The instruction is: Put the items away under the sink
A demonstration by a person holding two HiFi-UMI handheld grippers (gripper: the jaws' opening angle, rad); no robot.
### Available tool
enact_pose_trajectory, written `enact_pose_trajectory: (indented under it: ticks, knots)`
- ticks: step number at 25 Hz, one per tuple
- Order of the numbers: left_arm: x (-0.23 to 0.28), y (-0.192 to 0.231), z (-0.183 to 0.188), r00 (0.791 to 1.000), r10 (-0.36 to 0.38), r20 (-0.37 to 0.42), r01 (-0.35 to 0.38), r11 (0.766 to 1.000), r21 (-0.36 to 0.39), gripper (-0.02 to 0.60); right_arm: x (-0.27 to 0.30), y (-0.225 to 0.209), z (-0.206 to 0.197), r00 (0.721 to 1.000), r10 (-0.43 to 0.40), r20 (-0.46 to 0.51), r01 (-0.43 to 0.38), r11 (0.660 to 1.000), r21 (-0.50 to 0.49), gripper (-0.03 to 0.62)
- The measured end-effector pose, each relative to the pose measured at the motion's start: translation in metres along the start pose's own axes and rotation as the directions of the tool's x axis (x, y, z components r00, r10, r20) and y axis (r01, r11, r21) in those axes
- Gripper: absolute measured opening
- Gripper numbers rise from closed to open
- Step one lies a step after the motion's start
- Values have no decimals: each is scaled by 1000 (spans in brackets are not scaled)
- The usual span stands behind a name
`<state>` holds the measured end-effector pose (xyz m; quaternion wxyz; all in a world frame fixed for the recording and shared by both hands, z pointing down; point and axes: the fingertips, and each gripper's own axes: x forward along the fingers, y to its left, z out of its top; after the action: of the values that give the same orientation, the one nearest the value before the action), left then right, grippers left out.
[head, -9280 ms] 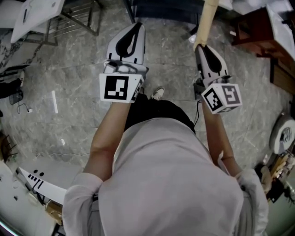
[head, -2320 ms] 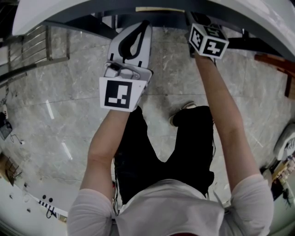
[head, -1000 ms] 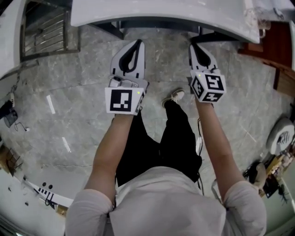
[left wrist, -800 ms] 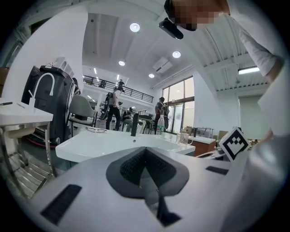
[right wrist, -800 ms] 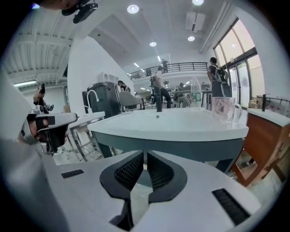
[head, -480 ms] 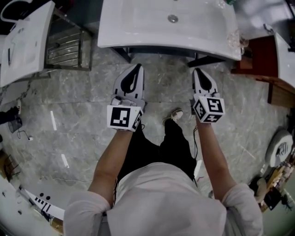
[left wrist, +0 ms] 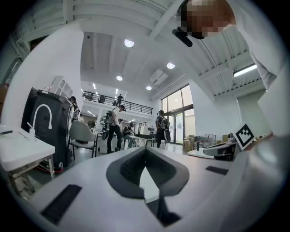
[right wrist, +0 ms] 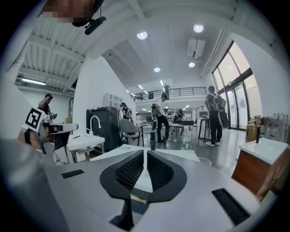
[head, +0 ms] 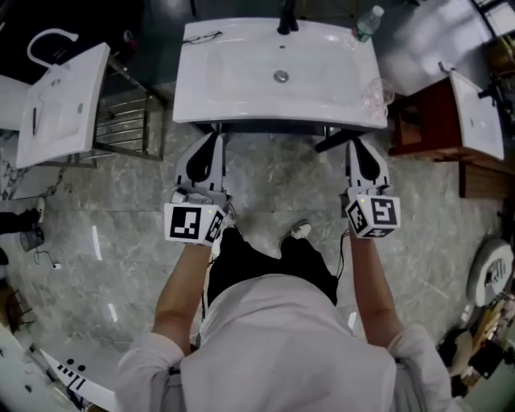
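Note:
The white sink [head: 241, 80] stands ahead of me, with a black faucet [head: 287, 16] at its back edge. A clear water bottle [head: 366, 22] stands at the sink's far right corner and a pair of glasses [head: 205, 36] lies at its far left. My left gripper [head: 211, 138] and right gripper [head: 356, 143] hover side by side at the sink's front edge, over the grey floor. Both are shut with nothing between the jaws [left wrist: 145, 152] [right wrist: 145, 152]. The space under the sink is hidden by the basin top.
A second white sink [head: 60, 100] lies to the left beside a metal rack [head: 121, 121]. A wooden cabinet [head: 422, 121] stands to the right. A clear cup [head: 374, 92] sits on the sink's right edge. People stand far off in the hall [right wrist: 216, 115].
The right gripper held a pale stick 9.3 s ago and reached under the sink; now it holds nothing. Both grippers have drawn back out, and my view has risen above the basin.

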<state>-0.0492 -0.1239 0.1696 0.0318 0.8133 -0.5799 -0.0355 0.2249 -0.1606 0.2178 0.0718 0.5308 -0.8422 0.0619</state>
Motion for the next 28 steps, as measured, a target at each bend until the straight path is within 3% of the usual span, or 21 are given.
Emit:
enact_pose_trajectory:
  ticks: [9,14,28]
  knots:
    - [-9,-30,72,995,6,102,-9,1000,30,3,-54,-58,73,988,-51,148,54,998,-18,49]
    - [-4,-30,88,993,12,118,-18,999,51,2,-64,-71,92,978,-68,199,69,998,3,49]
    - [2,-18,88,992,1,124,-7,999,44,2,-50,-32,131,969,23,247,-8,998,-61,48]
